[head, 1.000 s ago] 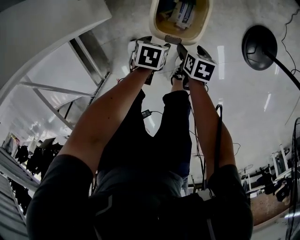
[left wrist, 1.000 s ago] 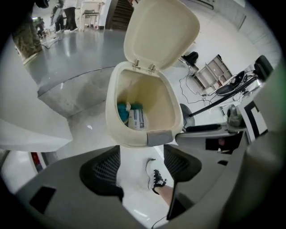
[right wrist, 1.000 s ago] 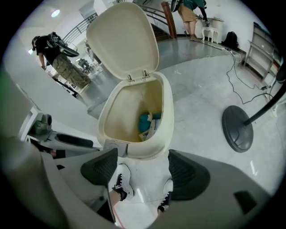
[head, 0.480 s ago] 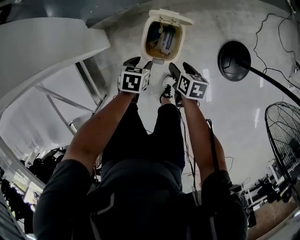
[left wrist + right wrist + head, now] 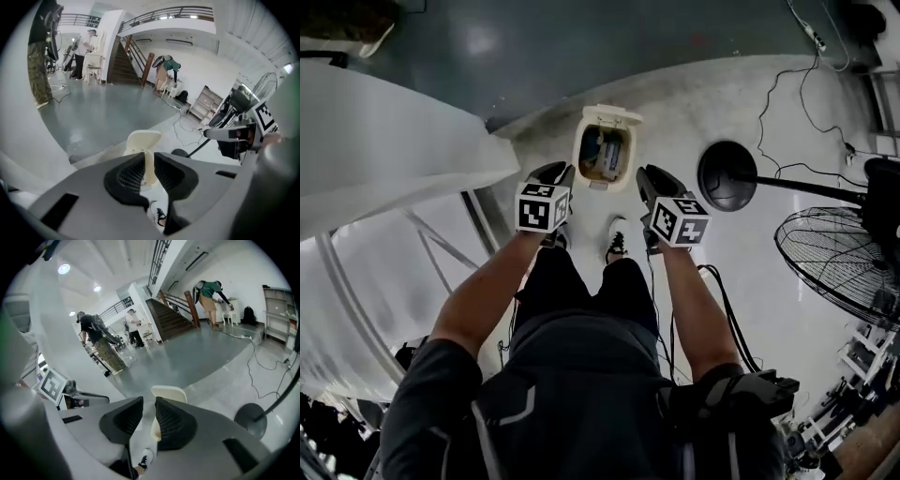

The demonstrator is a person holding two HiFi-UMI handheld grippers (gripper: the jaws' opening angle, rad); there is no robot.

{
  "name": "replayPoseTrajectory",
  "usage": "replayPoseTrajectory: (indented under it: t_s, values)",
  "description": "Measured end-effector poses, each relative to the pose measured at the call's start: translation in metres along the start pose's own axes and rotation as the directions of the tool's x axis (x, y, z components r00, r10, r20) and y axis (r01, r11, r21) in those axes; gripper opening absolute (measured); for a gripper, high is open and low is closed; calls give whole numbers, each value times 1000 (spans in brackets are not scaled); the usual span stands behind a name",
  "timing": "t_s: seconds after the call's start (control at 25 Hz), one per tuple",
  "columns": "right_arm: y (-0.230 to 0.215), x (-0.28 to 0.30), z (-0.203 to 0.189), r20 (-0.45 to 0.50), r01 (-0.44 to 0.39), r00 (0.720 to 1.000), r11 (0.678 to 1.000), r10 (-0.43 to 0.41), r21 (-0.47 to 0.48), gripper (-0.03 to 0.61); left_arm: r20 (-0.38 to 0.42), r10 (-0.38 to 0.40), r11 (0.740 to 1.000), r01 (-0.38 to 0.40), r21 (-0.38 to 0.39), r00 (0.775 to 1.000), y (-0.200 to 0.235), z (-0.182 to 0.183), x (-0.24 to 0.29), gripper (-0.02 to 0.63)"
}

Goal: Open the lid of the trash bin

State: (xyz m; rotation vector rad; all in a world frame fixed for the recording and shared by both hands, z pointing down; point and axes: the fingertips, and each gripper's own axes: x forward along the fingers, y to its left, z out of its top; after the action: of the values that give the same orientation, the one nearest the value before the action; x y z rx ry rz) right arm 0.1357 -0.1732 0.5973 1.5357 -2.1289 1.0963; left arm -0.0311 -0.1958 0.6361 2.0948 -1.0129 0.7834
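Observation:
The cream trash bin (image 5: 581, 155) stands on the floor ahead of my feet. Its lid (image 5: 607, 115) is tipped up at the far side, and packaging shows inside. My left gripper (image 5: 560, 174) and right gripper (image 5: 649, 180) hang high above the floor, one on each side of the bin, well apart from it. In the left gripper view the raised lid (image 5: 144, 140) shows beyond the left gripper (image 5: 149, 157). The right gripper (image 5: 149, 401) frames the lid (image 5: 168, 392) too. Both pairs of jaws are closing to a narrow gap with nothing between them.
A black round fan base (image 5: 728, 175) with its pole lies right of the bin, and a fan head (image 5: 834, 262) is further right. Cables (image 5: 787, 84) run over the floor. A white slanted structure (image 5: 384, 159) fills the left. My shoe (image 5: 617, 242) is just behind the bin. People work far off.
Both grippers have risen well above the bin, which now looks smaller and further away. Their jaws have narrowed from wide open. The lid stays up.

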Motion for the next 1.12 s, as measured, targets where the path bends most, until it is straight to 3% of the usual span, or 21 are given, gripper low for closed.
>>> replayPoseTrajectory:
  t_s: [0.08, 0.2, 0.36, 0.6, 0.84, 1.12]
  values:
    - [13, -21, 25, 39, -10, 999, 999, 11, -35, 101, 57, 8, 1000, -8, 5, 998, -2, 25, -24, 45]
    - [33, -55, 55, 94, -34, 995, 997, 40, -63, 98, 141, 17, 996, -28, 80, 990, -11, 59, -61, 18]
    - [54, -97, 96, 175, -35, 983, 993, 54, -113, 92, 245, -36, 996, 13, 93, 969, -28, 104, -107, 15]
    - [83, -159, 161, 281, -26, 956, 981, 81, -193, 66, 429, -131, 985, 67, 160, 894, -70, 183, -189, 9]
    - [108, -208, 214, 356, -8, 928, 960, 112, -280, 44, 509, -247, 968, 185, 170, 824, -97, 231, -251, 9]
    - [134, -273, 269, 416, 22, 898, 930, 143, -367, 41, 556, -301, 939, 139, 315, 774, -138, 280, -321, 9]
